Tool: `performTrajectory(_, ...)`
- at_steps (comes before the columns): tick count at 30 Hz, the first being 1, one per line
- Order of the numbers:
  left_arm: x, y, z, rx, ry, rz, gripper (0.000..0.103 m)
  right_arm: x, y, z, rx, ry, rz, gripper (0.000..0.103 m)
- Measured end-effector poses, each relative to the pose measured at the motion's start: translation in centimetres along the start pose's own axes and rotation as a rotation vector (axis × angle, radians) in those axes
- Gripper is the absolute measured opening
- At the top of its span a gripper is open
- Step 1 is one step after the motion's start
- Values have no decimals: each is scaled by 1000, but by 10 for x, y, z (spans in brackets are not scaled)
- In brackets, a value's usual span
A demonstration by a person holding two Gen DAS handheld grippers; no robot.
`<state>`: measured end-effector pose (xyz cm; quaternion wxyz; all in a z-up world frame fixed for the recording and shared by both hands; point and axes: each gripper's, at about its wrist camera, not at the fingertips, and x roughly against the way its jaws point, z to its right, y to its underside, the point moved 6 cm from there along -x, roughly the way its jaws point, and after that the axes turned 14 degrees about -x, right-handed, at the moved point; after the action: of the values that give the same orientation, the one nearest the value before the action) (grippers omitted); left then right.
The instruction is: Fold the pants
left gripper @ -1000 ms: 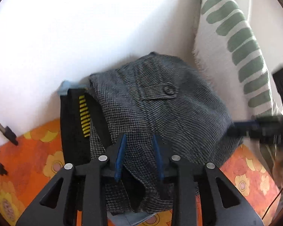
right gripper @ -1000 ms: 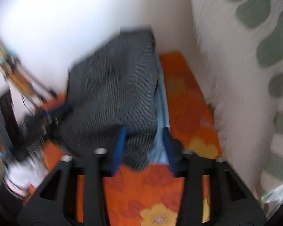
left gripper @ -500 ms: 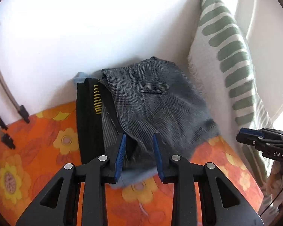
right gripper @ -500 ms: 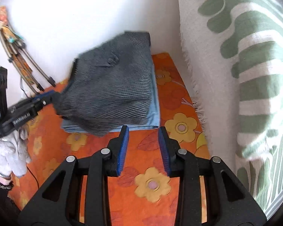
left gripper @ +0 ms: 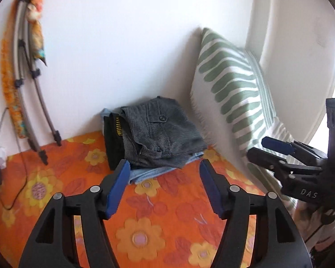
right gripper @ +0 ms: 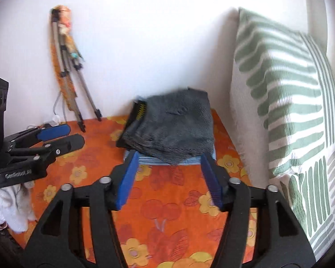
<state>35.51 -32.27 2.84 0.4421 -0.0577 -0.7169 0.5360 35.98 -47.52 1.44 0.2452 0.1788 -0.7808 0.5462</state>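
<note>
I am recording both tongs as having just been opening: the left tongs [left gripper: 165,167] and right tongs [right gripper: 169,159] are standing spread with nothing between them. The folded grey pants [left gripper: 160,134] are lying ahead of both, now well beyond the fingertips, on the pile beside the striped cushion [left gripper: 232,82]. I judge the fold delivered.
</note>
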Motion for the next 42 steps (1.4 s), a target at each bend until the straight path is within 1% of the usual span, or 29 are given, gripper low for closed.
performTrajectory(2, 21, 4, 4, -5, -5, 21, 70, 18, 7, -13, -11, -19, 33, 75)
performTrajectory(4, 40, 10, 6, -6, -15, 42, 73, 29, 15, -20, -29, -33, 45, 81)
performTrajectory(5, 51, 13, 7, -8, -21, 56, 76, 35, 19, -23, -36, -30, 53, 82)
performTrajectory(6, 58, 16, 8, -11, -24, 64, 79, 39, 23, -25, -36, -23, 63, 83)
performTrajectory(9, 79, 27, 12, -28, -38, 81, 80, 51, 35, -32, -27, 17, 101, 87)
performTrajectory(13, 96, 45, 11, -27, -46, 80, 82, 60, 51, -39, -40, 44, 141, 98)
performTrajectory(17, 105, 66, 1, -18, -85, 69, 82, 67, 58, -53, -20, 54, 151, 101)
performTrajectory(18, 104, 69, -1, -18, -90, 58, 82, 69, 59, -57, -13, 62, 160, 103)
performTrajectory(19, 102, 72, -3, -23, -94, 36, 82, 72, 59, -62, -5, 68, 171, 103)
performTrajectory(21, 105, 77, -8, -26, -110, 16, 82, 77, 61, -74, 29, 79, 199, 103)
performTrajectory(23, 111, 82, -13, -19, -127, 26, 82, 81, 65, -85, 58, 85, 235, 103)
performTrajectory(26, 111, 86, -18, -13, -142, 29, 82, 81, 71, -92, 57, 88, 267, 103)
performTrajectory(27, 110, 88, -20, -16, -148, 23, 82, 77, 73, -94, 50, 77, 262, 103)
performTrajectory(30, 103, 93, -26, -14, -181, -4, 82, 61, 75, -99, 43, 51, 211, 103)
performTrajectory(33, 97, 98, -36, 18, -185, -25, 82, 49, 74, -99, 21, 48, 186, 103)
performTrajectory(37, 94, 103, -47, 42, -194, -35, 82, 38, 70, -95, -45, 24, 151, 103)
performTrajectory(42, 91, 110, -55, 65, -196, -57, 82, 33, 69, -91, -57, 41, 151, 103)
